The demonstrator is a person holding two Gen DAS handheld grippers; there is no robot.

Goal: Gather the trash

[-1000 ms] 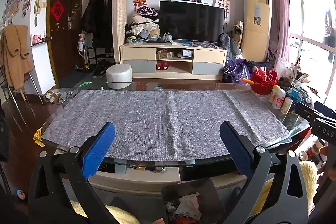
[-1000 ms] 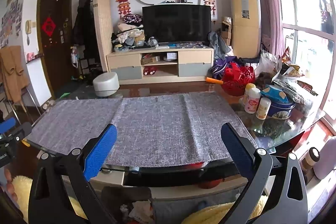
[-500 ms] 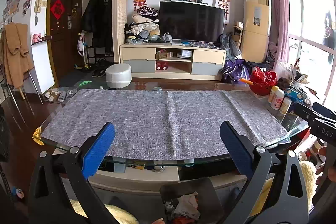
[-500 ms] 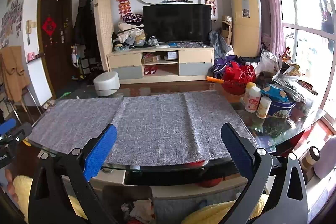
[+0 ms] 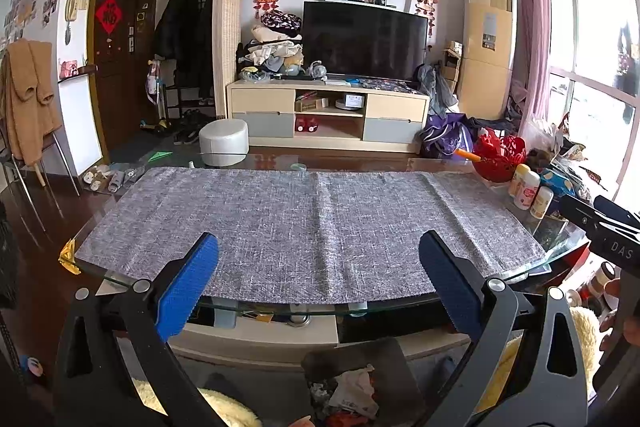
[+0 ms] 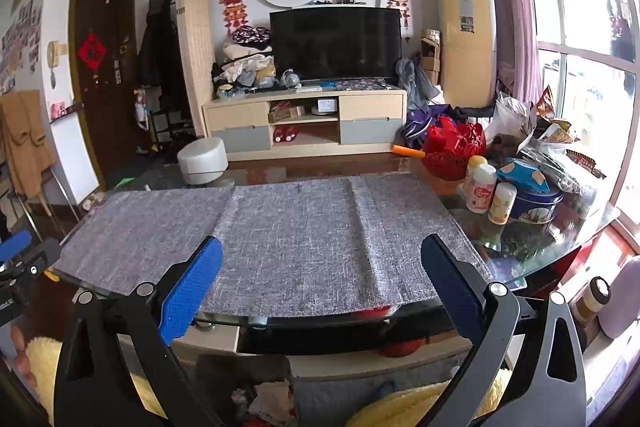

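Glass bench (image 5: 520, 273) with grey cloth (image 5: 312, 223) on top shows no trash on the cloth; the trash (image 5: 352, 393) sits in a dark bin (image 5: 360, 355) on the floor just in front of the bench edge, also seen low in the right view (image 6: 268, 401). Left hand-held gripper (image 5: 318, 291) and right hand-held gripper (image 6: 322, 291) both spread wide, holding nothing, hovering level above the bench edge. Judgement: looks near done or between pickups; scan the cluttered right end by the bottles (image 6: 486, 193) for leftovers, approach low and square, close only once the pads straddle the scrap
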